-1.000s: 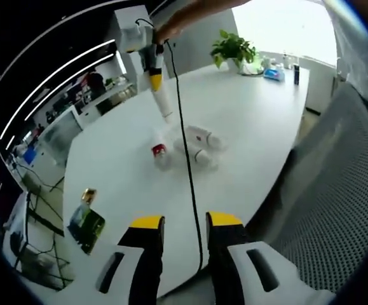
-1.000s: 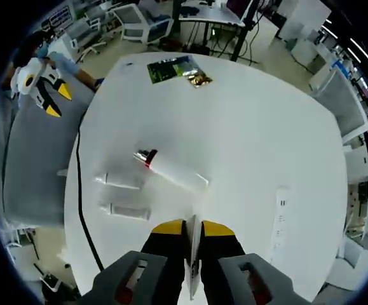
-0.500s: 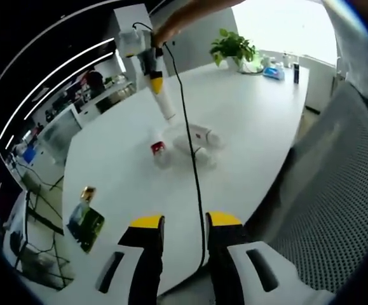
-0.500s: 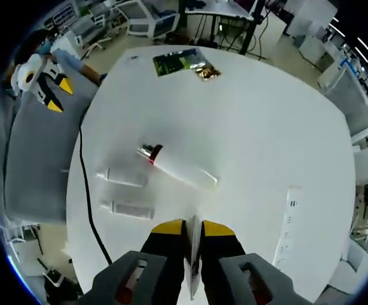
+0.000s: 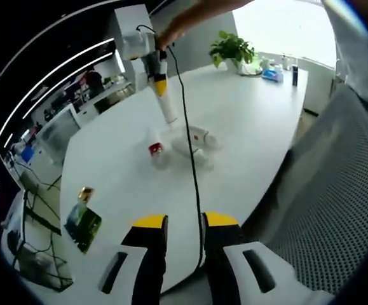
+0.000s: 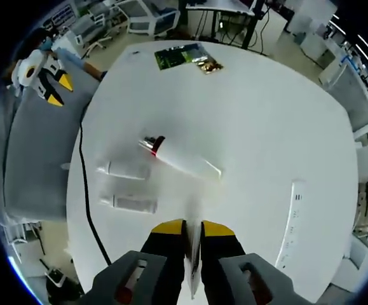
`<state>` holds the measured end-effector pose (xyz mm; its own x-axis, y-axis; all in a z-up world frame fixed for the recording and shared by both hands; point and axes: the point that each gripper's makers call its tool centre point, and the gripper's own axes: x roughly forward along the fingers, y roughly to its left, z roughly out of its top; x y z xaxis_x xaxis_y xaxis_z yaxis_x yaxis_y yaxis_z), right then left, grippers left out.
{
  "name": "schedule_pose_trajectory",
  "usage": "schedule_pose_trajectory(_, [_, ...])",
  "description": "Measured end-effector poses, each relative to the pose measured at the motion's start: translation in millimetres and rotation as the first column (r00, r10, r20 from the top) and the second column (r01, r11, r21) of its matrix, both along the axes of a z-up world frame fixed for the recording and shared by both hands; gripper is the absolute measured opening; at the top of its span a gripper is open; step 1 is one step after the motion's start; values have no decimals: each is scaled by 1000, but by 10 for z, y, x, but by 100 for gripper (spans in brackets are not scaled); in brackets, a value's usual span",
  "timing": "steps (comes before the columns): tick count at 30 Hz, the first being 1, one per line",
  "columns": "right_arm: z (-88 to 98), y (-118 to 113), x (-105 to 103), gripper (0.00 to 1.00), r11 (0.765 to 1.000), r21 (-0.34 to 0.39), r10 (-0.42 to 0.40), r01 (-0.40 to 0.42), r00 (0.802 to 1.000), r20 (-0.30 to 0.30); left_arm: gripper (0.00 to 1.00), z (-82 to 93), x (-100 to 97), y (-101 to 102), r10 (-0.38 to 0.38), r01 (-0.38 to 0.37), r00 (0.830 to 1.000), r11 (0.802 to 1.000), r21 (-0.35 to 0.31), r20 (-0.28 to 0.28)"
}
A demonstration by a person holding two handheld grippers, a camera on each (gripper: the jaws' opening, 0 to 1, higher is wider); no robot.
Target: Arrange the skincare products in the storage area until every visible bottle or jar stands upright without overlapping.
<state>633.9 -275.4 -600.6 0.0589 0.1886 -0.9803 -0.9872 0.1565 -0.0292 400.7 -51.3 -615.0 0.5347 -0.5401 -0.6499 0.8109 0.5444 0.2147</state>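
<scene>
Near the middle of the counter (image 6: 266, 114) lie three white tubes, the red-capped tube (image 6: 180, 159) largest; light, squashy, best gripped mid-body. The right gripper (image 6: 193, 230) pinches a fourth tube (image 5: 166, 108); left gripper (image 5: 177, 220) fingers narrowly apart, empty.

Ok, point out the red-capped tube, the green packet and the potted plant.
red-capped tube (image 6: 182, 160): right gripper view, on its white body.
green packet (image 6: 176, 57): right gripper view, on its green face.
potted plant (image 5: 233, 46): left gripper view, on its leaves.

No text, label or number is legible; the tubes (image 6: 184, 161) and green packet (image 6: 177, 56) on the table (image 6: 266, 127) are too small to read.
</scene>
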Motion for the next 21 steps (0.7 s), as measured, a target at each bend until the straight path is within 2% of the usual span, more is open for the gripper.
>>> schedule_pose_trajectory(6, [-4, -34, 77, 0, 1000, -23, 20, -20, 1000, 2, 20, 3, 8, 7, 1, -1, 1000, 1000, -1, 5])
schedule_pose_trajectory(16, [-1, -194, 242, 0, 998, -38, -50, 50, 999, -14, 20, -25, -2, 22, 3, -3, 1000, 1000, 9, -8])
schedule_pose_trajectory(21, [-1, -314, 268, 0, 996, -69, -55, 54, 998, -18, 20, -35, -7, 25, 3, -3, 1000, 1000, 13, -13])
